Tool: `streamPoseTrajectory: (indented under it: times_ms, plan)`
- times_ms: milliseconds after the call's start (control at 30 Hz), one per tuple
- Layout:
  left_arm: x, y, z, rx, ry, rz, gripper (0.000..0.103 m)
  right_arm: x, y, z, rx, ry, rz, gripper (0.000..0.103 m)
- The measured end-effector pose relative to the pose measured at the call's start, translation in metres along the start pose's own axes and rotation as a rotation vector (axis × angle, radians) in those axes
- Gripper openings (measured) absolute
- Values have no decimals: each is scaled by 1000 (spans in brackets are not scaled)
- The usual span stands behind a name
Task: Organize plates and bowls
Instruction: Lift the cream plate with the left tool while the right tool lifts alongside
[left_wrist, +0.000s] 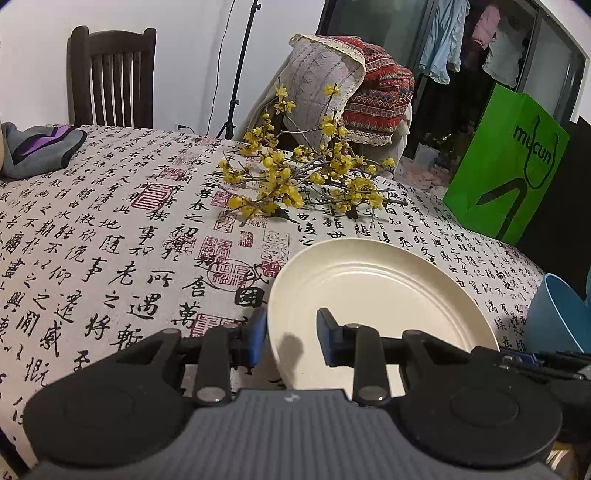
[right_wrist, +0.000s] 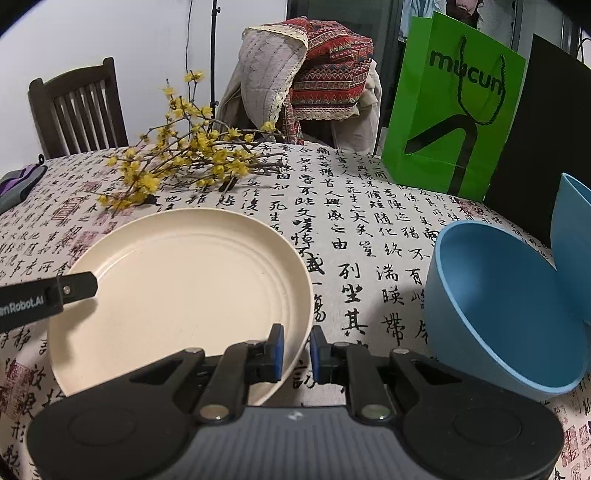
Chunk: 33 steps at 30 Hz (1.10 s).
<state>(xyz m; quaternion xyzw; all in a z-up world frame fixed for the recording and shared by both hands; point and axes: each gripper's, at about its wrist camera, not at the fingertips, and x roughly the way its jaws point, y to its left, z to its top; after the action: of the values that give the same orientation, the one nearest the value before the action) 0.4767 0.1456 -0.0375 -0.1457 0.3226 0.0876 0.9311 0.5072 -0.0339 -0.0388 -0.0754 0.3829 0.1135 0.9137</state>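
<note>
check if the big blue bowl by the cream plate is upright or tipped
Tipped. The round blue plastic bowl leans on its side on the calligraphy tablecloth, its empty mouth facing the round cream plate.

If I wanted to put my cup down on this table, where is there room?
Bare cloth lies left of the cream plate, between it, the yellow flower sprigs and the grey cloth bundle. A narrower strip runs between plate and blue bowl. It is crowded by the bowl and green bag, and where both grippers straddle the plate's rim.

A cream plate (right_wrist: 177, 291) is laid flat on the worktop (right_wrist: 369, 236); two blue bowls (right_wrist: 498, 314) are tilted nearby.
</note>
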Motion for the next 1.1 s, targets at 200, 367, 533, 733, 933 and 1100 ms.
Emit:
streamPoseTrajectory:
  times_ms: [200, 367, 533, 733, 933, 1100]
  plan:
    - [3, -2, -1, 9, 7, 5, 30, 7, 1, 4, -19, -1, -2, 18]
    - [4, -4, -3, 32, 3, 17, 30, 7, 4, 2, -52, -14, 1, 20]
    - [3, -5, -3, 46, -5, 26, 30, -1, -2, -4, -64, -41, 28, 14]
    - [-5, -16, -9, 110, -36, 40, 30, -11, -11, -11, -58, -61, 47, 11]
    - [-16, -23, -9, 149, -66, 43, 30, -22, -19, -9, -37, -91, 67, 11]
    - [-23, -20, -10, 150, -61, 68, 30, -32, -16, -11, -43, -115, 83, 11]
